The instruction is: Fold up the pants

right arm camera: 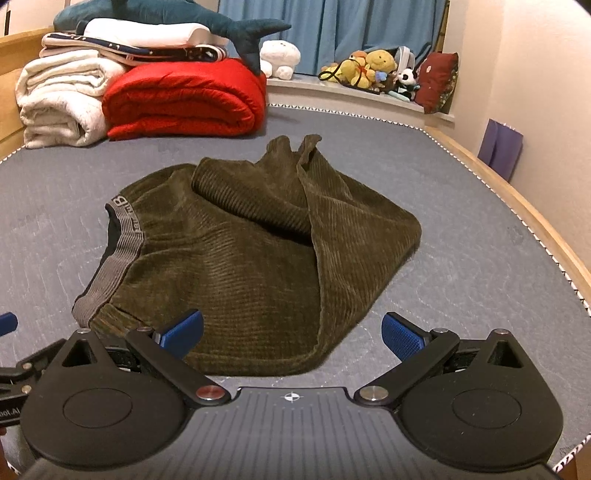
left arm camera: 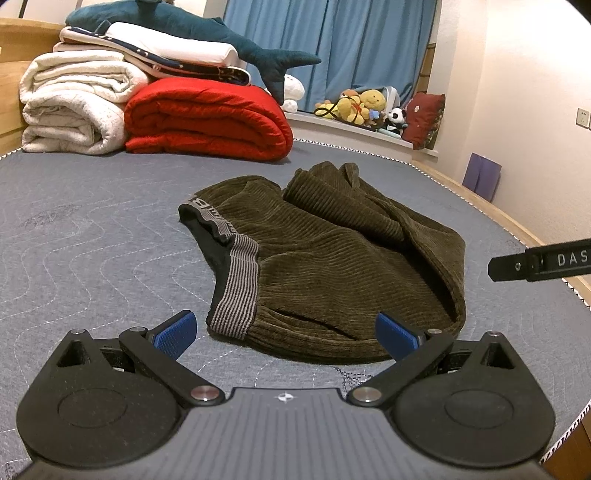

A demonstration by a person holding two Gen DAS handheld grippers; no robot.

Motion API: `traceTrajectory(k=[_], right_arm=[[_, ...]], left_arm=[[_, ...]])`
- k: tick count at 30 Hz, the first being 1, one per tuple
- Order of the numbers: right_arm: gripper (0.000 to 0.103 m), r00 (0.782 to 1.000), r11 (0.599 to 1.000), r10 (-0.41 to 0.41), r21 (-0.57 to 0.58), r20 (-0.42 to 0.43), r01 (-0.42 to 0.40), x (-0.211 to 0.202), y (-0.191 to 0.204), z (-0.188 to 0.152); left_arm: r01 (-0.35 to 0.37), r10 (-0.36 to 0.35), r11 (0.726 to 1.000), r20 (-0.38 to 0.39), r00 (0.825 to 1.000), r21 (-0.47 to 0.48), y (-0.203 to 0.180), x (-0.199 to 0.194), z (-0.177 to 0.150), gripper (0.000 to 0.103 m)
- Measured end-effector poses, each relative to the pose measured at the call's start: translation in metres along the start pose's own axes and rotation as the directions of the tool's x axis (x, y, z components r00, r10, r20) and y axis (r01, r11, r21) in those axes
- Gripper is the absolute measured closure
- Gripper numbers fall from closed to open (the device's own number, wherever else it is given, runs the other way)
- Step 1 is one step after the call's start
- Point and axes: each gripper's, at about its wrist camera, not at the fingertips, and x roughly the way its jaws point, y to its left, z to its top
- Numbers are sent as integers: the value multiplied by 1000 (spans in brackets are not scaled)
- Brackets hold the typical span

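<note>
Olive-brown corduroy pants (left arm camera: 332, 258) lie bunched in a rough fold on the grey quilted mattress (left arm camera: 92, 240), with the grey striped waistband (left arm camera: 238, 288) at the left. They also show in the right wrist view (right arm camera: 251, 266). My left gripper (left arm camera: 286, 334) is open and empty, low over the mattress at the pants' near edge by the waistband. My right gripper (right arm camera: 293, 336) is open and empty at the near edge, further right; its finger (left arm camera: 535, 262) pokes in at the right of the left wrist view.
A red folded quilt (left arm camera: 207, 118), white folded blankets (left arm camera: 70, 103) and a teal shark plush (left arm camera: 207, 33) are stacked at the far left. Stuffed toys (left arm camera: 365, 107) sit on the window sill under blue curtains. The wooden bed edge (right arm camera: 517, 199) runs along the right.
</note>
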Motion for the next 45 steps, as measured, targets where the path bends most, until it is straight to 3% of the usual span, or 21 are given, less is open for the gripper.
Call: traceTrajectory(k=[45], right_arm=[[1,999,999,-26,-43,-36,24,1,8,-2]], left_arm=[[11,-11,1000,1,1000,-12,2,-4,1,0]])
